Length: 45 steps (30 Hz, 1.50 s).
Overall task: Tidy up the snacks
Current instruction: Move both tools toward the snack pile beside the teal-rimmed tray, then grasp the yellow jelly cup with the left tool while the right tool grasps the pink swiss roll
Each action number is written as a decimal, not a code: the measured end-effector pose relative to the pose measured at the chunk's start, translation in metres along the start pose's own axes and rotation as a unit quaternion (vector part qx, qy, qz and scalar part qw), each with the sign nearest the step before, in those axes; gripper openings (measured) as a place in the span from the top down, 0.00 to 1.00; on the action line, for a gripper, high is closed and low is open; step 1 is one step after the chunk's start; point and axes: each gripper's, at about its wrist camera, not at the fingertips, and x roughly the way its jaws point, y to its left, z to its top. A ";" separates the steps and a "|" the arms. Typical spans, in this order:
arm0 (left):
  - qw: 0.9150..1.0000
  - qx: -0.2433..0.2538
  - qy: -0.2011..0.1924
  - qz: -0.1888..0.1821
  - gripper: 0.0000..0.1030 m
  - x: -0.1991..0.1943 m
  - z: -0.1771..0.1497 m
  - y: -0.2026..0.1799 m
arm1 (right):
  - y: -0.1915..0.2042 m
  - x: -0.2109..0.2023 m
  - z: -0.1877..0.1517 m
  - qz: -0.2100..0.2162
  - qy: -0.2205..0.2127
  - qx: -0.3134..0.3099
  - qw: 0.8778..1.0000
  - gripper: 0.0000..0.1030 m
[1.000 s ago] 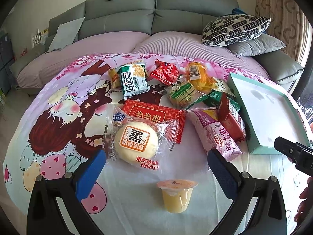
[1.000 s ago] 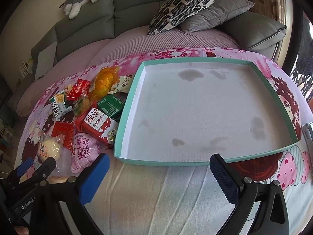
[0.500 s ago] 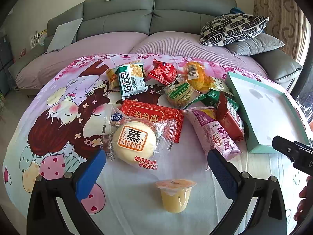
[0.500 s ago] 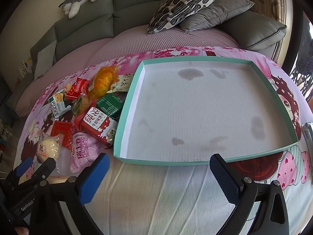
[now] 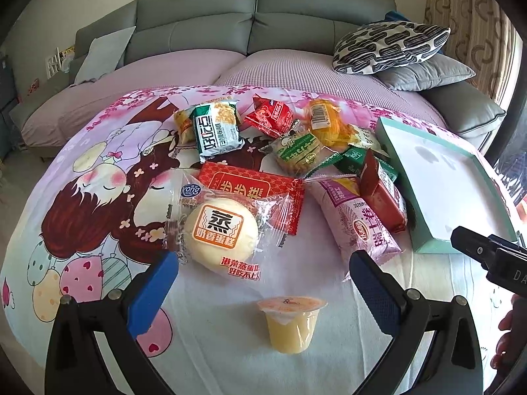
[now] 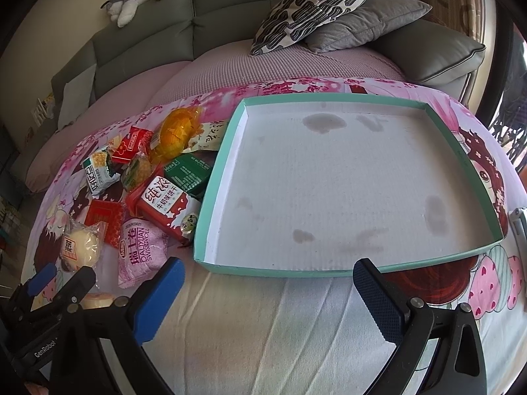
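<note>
The left gripper and the right gripper are both held wide apart, nothing gripped, above the tablecloth.

jelly cup half hidden, green pack partly covered

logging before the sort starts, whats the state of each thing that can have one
left gripper: open, empty
right gripper: open, empty
teal tray: empty, stained floor
jelly cup: upright, sealed
steamed cake: sealed, flat on the cloth
pink swiss roll: sealed, lying flat
</note>
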 end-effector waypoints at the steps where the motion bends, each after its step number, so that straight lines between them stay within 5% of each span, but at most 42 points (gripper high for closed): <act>1: 1.000 0.000 0.000 -0.001 0.00 0.000 0.000 0.000 | 0.001 0.000 0.000 0.000 0.000 -0.001 1.000 0.00; 18: 0.998 -0.004 -0.023 -0.062 0.00 -0.009 -0.005 0.001 | 0.012 0.001 -0.001 -0.005 0.001 -0.022 1.000 0.00; 28: 0.999 -0.012 0.044 -0.023 0.00 0.000 -0.018 0.014 | 0.038 -0.003 0.002 0.020 -0.020 -0.046 0.999 0.00; 33: 0.997 -0.002 0.063 -0.037 0.01 0.003 -0.022 0.011 | 0.068 -0.004 0.002 0.066 -0.033 -0.074 0.994 0.00; 37: 0.995 0.007 0.084 -0.059 0.24 0.008 -0.025 0.005 | 0.090 0.000 0.000 0.091 -0.032 -0.107 0.990 0.07; 45: 0.991 -0.002 0.106 -0.079 0.53 0.018 -0.029 0.007 | 0.105 0.032 -0.004 0.099 0.025 -0.129 0.986 0.44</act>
